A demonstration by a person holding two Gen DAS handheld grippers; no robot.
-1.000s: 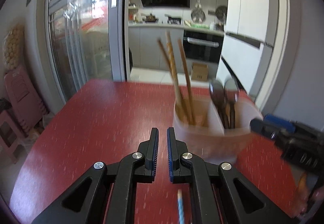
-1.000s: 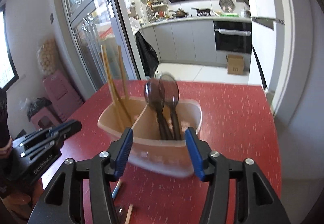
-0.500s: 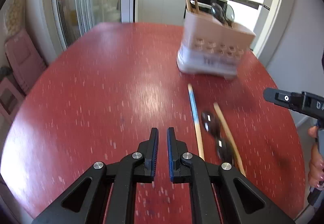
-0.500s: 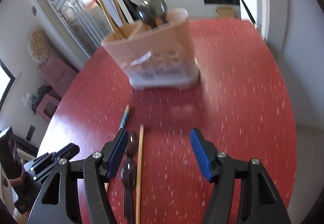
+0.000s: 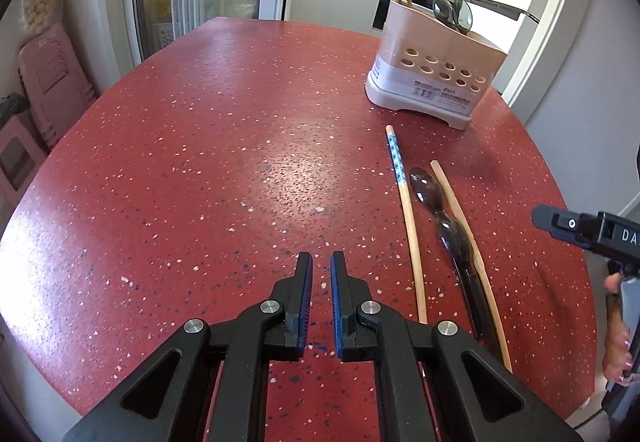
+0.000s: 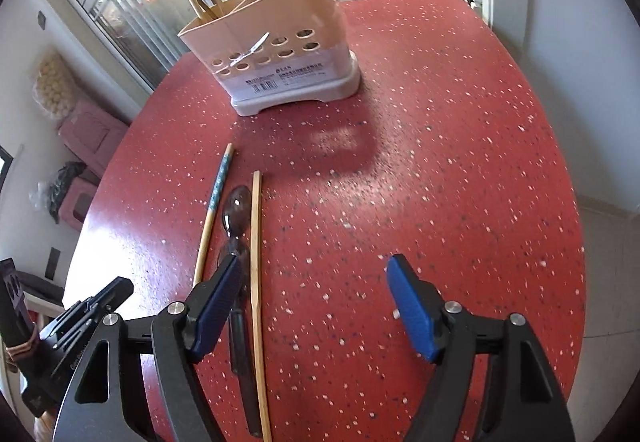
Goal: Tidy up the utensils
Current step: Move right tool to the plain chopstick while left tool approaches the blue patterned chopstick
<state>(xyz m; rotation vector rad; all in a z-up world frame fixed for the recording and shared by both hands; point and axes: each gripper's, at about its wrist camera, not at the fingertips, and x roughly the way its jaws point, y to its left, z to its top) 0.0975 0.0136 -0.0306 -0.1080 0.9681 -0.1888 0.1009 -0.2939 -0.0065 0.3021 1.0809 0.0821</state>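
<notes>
The left wrist camera sits just behind the left gripper (image 5: 321, 280), looking forward and down across the red desk (image 5: 200, 146) toward a kitchen doorway, with the utensil holder (image 5: 436, 72) far off at upper right. The right wrist camera rides behind the right gripper (image 6: 314, 284), angled the same way but from the other side — the holder (image 6: 276, 54) stands nearer, upper left of centre. Both views share the holder, the loose chopsticks (image 5: 406, 214) (image 6: 214, 202) and dark spoon (image 5: 430, 188) (image 6: 237, 208) — and each catches the other gripper at its edge.
</notes>
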